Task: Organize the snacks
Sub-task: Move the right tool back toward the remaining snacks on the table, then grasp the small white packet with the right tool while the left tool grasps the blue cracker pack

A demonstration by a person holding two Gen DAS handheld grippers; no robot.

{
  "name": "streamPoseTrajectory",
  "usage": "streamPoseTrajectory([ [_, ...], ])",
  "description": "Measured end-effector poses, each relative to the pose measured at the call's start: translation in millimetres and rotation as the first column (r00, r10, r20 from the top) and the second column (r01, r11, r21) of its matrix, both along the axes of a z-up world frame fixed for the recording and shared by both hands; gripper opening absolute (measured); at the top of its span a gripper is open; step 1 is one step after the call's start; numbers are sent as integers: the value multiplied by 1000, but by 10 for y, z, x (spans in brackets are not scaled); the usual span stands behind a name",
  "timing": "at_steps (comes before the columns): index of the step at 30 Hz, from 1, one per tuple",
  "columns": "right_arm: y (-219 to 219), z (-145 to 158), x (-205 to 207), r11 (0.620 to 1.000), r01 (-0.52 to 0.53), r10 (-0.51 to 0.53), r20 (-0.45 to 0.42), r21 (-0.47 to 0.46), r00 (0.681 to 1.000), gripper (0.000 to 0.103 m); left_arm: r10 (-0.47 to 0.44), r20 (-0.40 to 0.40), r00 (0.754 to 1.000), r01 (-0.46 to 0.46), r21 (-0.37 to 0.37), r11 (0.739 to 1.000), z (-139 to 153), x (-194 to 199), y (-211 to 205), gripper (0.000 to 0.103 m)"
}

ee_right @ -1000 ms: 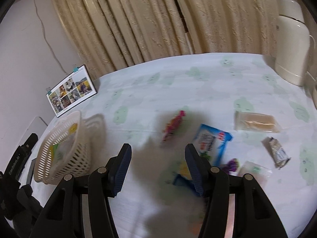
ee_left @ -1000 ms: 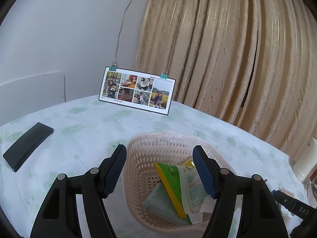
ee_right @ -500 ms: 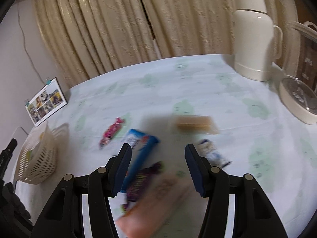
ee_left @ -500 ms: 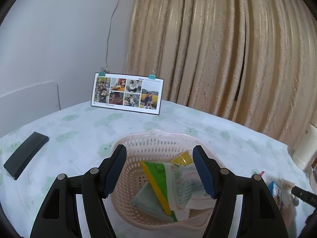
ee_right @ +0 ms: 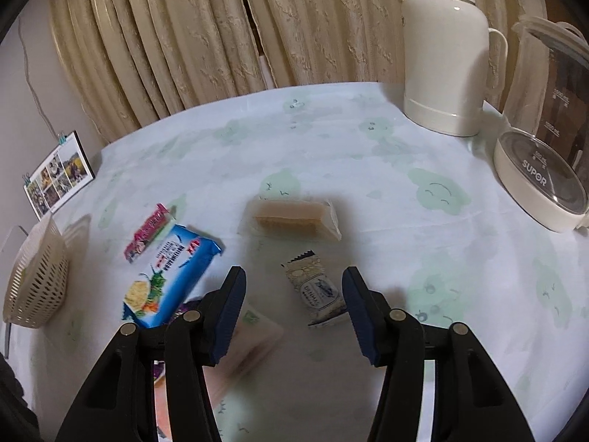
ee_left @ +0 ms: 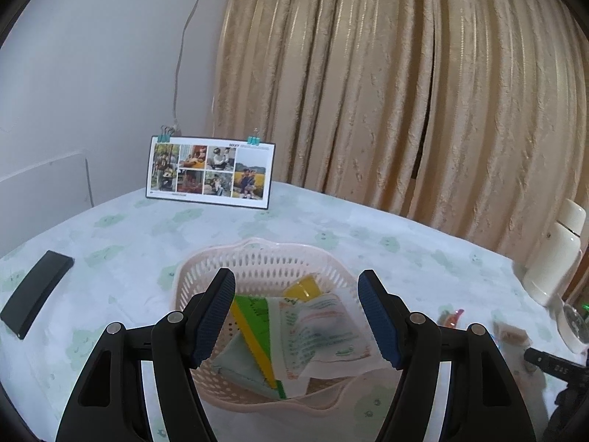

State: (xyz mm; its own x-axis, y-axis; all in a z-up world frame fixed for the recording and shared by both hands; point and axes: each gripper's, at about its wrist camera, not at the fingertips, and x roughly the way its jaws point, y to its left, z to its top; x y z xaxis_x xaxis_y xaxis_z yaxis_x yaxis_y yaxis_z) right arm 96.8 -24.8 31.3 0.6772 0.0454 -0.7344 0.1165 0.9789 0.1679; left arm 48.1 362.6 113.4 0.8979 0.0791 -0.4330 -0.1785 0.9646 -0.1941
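I am holding my left tongs (ee_left: pixel 296 316) spread over the basket (ee_left: pixel 257 258), my right tongs (ee_right: pixel 294 307) spread above the grey wrapper (ee_right: pixel 316 291).

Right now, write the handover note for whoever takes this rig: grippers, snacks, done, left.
Left gripper: open, empty, over the basket.
Right gripper: open, empty, above the loose snacks, lined up on the small white packet.
Done: several packets lie in the basket, among them a green-and-yellow packet.
Left on the table: blue cracker pack, pink wrapper, clear-wrapped wafer, the small white packet, plus blurred packets under the right gripper.
The thermos and kettle are not snacks.
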Motion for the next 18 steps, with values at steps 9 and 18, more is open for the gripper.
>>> streamPoseTrajectory([
  [9, -6, -107, 142, 999, -28, 27, -49, -35, 998, 40, -63, -5, 998, 63, 4, 998, 99, 8, -167, 70],
  [18, -48, -119, 153, 999, -24, 22, -50, -41, 998, 23, -140, -25, 990, 140, 24, 990, 172, 58, -409, 71],
])
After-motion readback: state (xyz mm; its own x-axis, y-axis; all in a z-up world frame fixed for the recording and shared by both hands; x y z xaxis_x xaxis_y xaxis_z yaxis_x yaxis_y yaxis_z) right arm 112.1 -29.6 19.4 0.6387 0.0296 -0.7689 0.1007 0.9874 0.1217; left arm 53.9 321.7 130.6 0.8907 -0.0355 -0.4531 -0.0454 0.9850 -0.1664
